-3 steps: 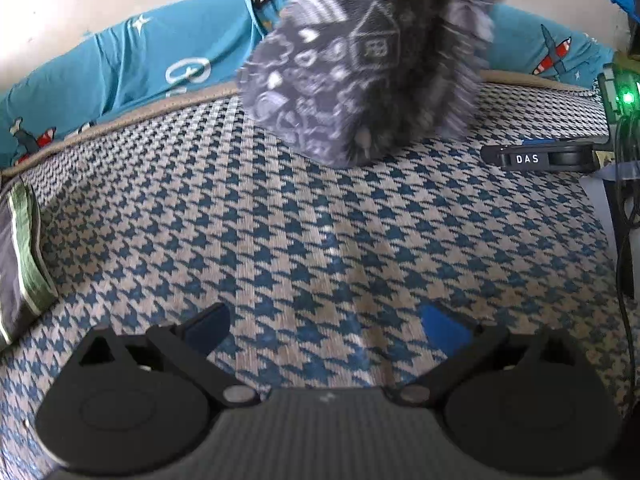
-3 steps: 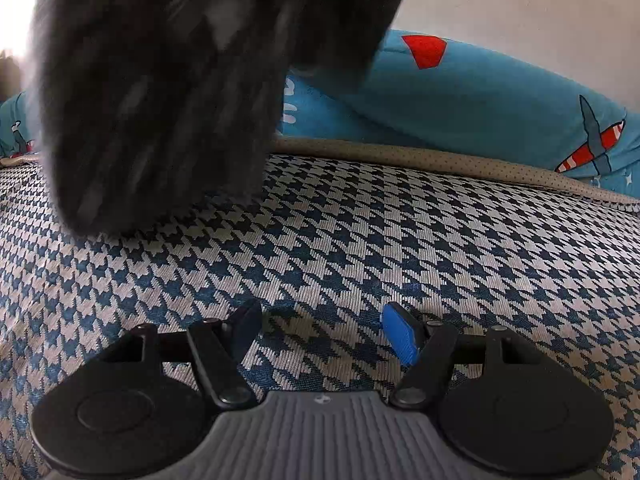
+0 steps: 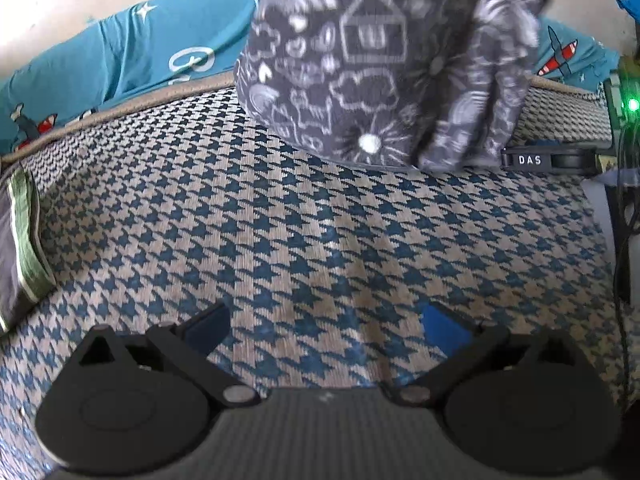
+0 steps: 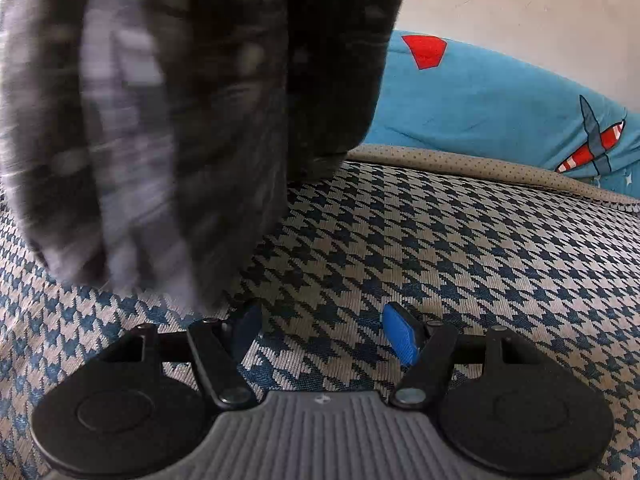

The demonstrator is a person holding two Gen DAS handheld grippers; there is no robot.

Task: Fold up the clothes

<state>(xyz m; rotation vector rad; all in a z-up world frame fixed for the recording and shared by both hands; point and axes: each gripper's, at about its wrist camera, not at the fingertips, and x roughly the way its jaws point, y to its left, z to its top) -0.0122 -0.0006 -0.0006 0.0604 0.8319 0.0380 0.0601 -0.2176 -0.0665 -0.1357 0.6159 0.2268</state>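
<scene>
A dark grey garment (image 3: 372,64) printed with white houses and clouds comes down through the air onto the houndstooth bed cover (image 3: 280,240), its lower edge reaching the cloth. My left gripper (image 3: 326,326) is open and empty, well short of it. In the right wrist view the same garment (image 4: 180,120) is a motion-blurred dark mass at the upper left, its lower edge just above and left of my right gripper (image 4: 322,330), which is open with nothing between its fingers.
A teal bedsheet (image 3: 132,52) with plane prints lies bunched along the far wall. A folded grey garment with green stripes (image 3: 20,240) sits at the left edge. A black device marked DAS (image 3: 544,159) and cables with a green light (image 3: 631,105) stand at the right.
The dark garment has dropped lower and closer in both views, and now reaches the bed cover. Both grippers stay open and nearly still.
</scene>
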